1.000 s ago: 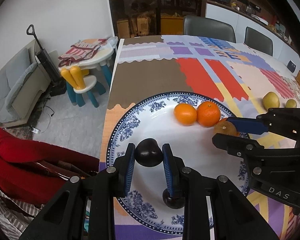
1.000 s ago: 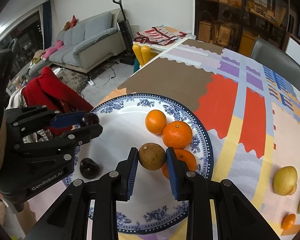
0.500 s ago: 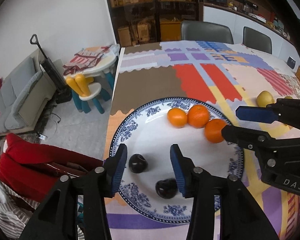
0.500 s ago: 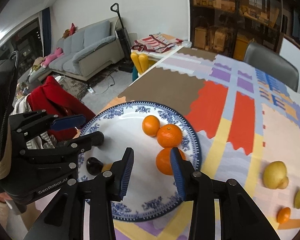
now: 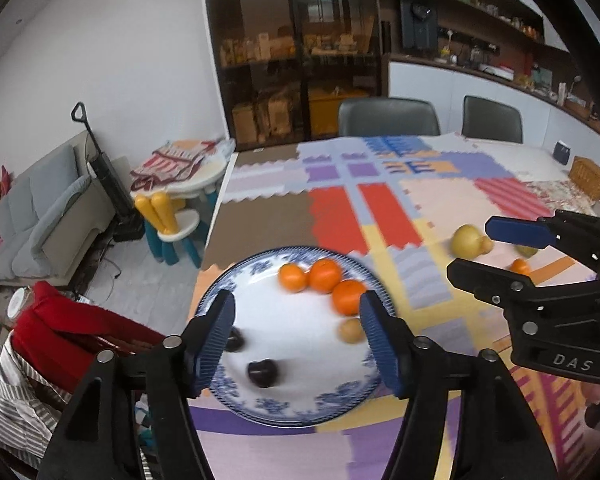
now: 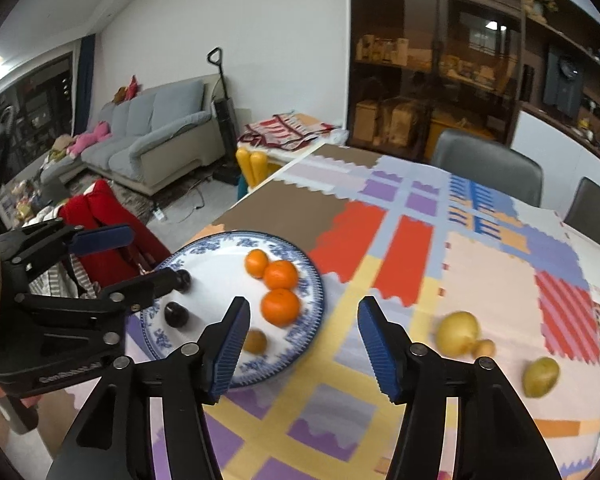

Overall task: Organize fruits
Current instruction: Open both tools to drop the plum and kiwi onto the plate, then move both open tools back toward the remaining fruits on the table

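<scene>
Grippers first: the left gripper (image 5: 296,336) hangs above the near part of the blue-patterned plate (image 5: 236,280), its jaws opening with nothing held between them; through the gap the white middle of the plate shows. The right gripper (image 6: 304,344) is likewise opening and empty, and sits over the plate's right rim and the patchwork cloth on the desk (image 6: 484,280).

On the plate, nearest the left gripper, lie two dark plums: one (image 5: 262,373) in the open near the front rim, the other (image 5: 234,340) half hidden behind the left finger. A small brownish fruit (image 5: 351,330) rests just beside the right finger's pad, on the plate's right side. Behind it three oranges (image 5: 324,275) sit in a touching row toward the far rim.

Off the plate, further right on the cloth, a yellow pear-like fruit (image 6: 458,332) lies with a small tan fruit (image 6: 485,347) touching it. A greenish-yellow fruit (image 6: 541,376) lies apart to the right. A tiny orange fruit (image 5: 520,267) shows in the left wrist view, between the right gripper's fingers.

Two grey chairs (image 5: 388,117) stand at the desk's far edge.
</scene>
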